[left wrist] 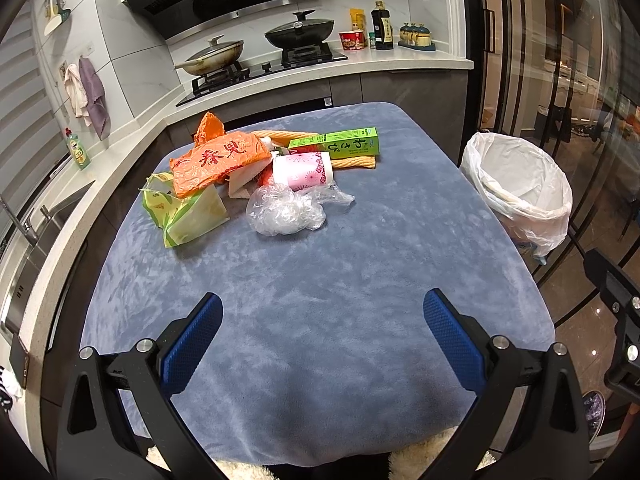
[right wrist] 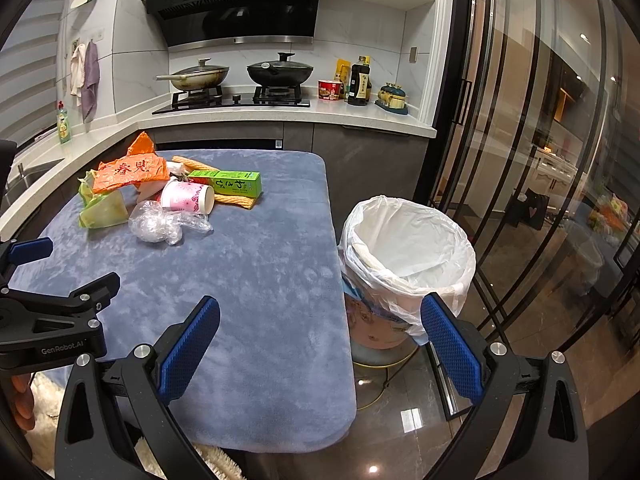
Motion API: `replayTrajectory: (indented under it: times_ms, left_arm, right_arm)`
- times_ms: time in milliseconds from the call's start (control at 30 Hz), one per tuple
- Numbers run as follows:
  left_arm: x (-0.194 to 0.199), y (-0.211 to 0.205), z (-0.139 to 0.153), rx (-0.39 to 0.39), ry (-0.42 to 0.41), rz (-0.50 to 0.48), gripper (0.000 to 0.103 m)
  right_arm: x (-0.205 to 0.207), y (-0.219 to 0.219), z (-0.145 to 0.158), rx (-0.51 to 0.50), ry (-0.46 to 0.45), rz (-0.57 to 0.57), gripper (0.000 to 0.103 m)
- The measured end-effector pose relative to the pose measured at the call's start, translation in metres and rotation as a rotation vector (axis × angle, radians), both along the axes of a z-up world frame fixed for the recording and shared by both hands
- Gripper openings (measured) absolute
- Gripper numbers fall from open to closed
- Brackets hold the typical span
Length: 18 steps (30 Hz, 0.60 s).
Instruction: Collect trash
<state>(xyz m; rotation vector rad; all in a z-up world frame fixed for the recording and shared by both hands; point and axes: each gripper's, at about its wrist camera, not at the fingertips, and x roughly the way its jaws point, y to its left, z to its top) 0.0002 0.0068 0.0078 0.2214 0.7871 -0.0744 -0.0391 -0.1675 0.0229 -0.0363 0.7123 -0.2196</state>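
My left gripper (left wrist: 323, 322): fingers spread wide, nothing between them, low centre of the left wrist view over bare blue cloth (left wrist: 320, 280). My right gripper (right wrist: 320, 326): fingers likewise spread and empty, low centre of the right wrist view, straddling the table edge.

Trash sits in one pile, upper left of the cloth: orange bag (left wrist: 220, 158) on top, green wrapper (left wrist: 188, 216) at its left, clear plastic (left wrist: 286, 210) in front, pink cup (left wrist: 304, 170) on its side, green box (left wrist: 336, 143) behind the cup.

Bin (right wrist: 404, 248) with white liner stands just right of the table, centre right.
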Motion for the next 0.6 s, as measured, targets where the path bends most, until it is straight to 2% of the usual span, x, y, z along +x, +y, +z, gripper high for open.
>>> replayTrajectory:
  times_ms: [600]
  left_arm:
    - [0.0000, 0.0003, 0.0018, 0.001, -0.001, 0.003, 0.096]
  right_arm:
    - [-0.0006, 0.0003, -0.0006, -0.002, -0.001, 0.000, 0.096]
